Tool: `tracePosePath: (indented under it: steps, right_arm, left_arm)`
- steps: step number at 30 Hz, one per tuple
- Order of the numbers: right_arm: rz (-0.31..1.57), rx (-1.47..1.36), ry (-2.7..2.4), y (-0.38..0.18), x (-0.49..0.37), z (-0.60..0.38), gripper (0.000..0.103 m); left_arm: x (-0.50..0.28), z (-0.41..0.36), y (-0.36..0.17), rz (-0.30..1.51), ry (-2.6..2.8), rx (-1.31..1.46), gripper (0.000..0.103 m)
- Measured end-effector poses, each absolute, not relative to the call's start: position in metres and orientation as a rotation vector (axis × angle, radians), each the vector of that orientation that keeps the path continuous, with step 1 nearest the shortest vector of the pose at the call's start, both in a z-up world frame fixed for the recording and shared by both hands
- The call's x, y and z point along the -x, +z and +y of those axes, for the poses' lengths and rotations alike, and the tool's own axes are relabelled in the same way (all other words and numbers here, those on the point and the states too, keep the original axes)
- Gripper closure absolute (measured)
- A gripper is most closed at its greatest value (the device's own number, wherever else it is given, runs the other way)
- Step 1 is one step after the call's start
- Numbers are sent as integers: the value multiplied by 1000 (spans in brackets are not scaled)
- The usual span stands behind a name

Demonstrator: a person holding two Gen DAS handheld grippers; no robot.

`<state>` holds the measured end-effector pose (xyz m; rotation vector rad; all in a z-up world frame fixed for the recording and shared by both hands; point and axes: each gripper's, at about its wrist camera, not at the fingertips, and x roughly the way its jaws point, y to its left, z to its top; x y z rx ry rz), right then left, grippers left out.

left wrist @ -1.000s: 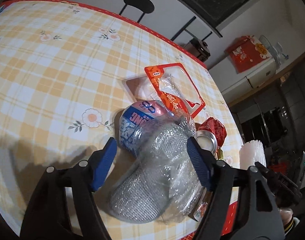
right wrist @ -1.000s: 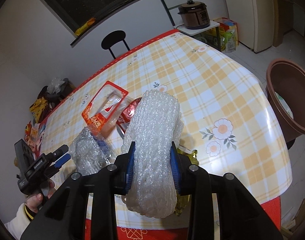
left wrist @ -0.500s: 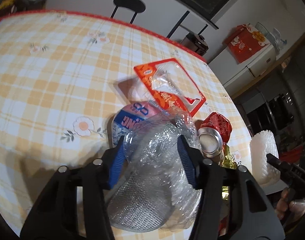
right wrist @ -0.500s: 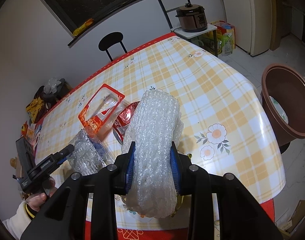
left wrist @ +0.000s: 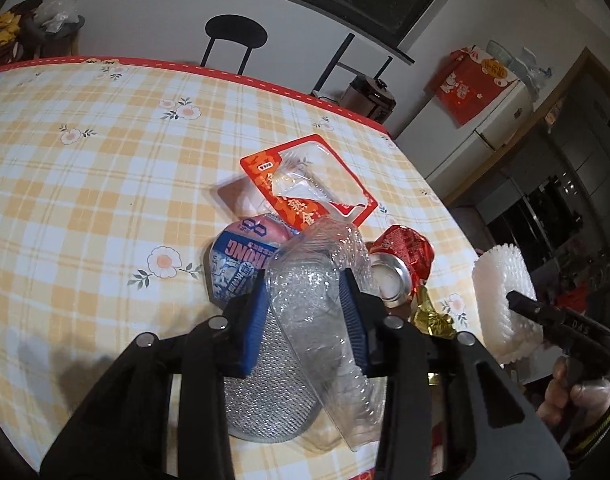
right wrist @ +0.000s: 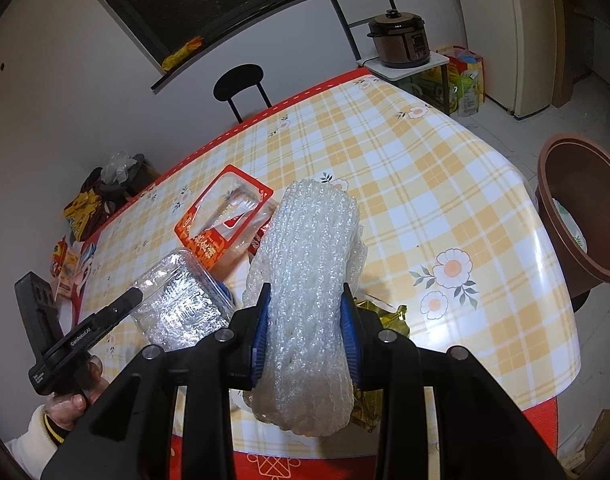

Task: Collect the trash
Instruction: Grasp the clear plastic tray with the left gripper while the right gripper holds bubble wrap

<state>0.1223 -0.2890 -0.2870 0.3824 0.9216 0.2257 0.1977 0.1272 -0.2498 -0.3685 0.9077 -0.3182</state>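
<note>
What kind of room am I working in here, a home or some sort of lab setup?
Most likely a home kitchen or dining area: a table with a yellow checked floral oilcloth, a brown electric pressure cooker on a small white stand, and a cream two-door fridge against the wall. A black round-seat chair stands behind the table.

A black chair [right wrist: 241, 84] stands at the far edge of the surface [right wrist: 425, 168]. A brown cooker pot [right wrist: 401, 42] sits on a small white stand near the far right corner.
</note>
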Motion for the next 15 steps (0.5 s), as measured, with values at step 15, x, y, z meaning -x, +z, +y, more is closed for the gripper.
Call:
tracePosePath:
  steps: [15]
  right_arm:
    - [864,-408,227,-274,-101,-301,71]
  left_arm:
    - [-160,102,-186,783,-545,426,77]
